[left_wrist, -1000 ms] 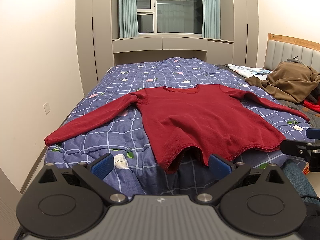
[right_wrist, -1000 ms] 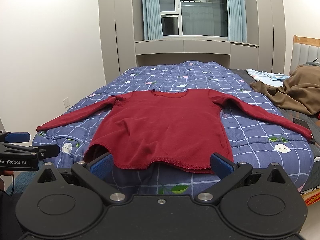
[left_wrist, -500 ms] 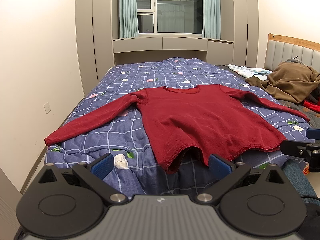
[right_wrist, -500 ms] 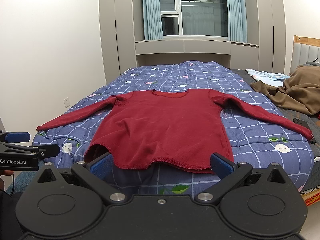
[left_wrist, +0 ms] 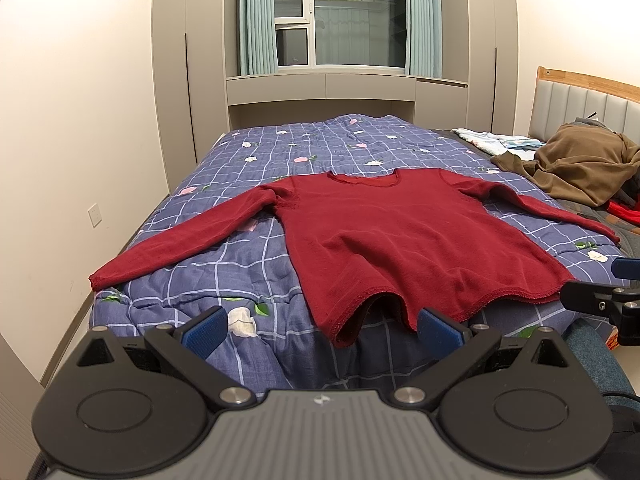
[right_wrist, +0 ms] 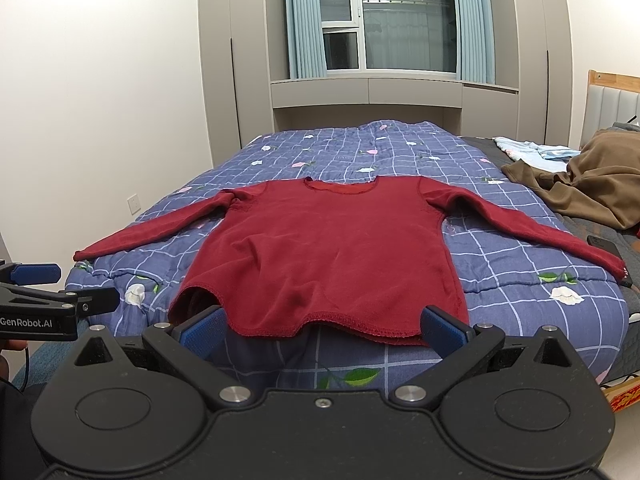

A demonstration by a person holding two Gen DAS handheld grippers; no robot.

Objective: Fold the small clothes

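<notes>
- "GenRobot.AI" is showing in white on the left gripper (right_wrist: 38,292).
- The red sweater (right_wrist: 332,256) is lying flat at the bed's (right_wrist: 520,292) near edge, hem overhanging.
- The left gripper and right gripper (right_wrist: 324,330) are hovering with fingers apart, holding nothing.

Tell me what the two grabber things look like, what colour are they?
Both are black, with two round discs on the body and silver screws. The left gripper has a ribbed grey middle plate; the right gripper has a plain black one. Each finger ends in a blue pad. From the side, the left one reads "GenRobot.AI" in white.
</notes>
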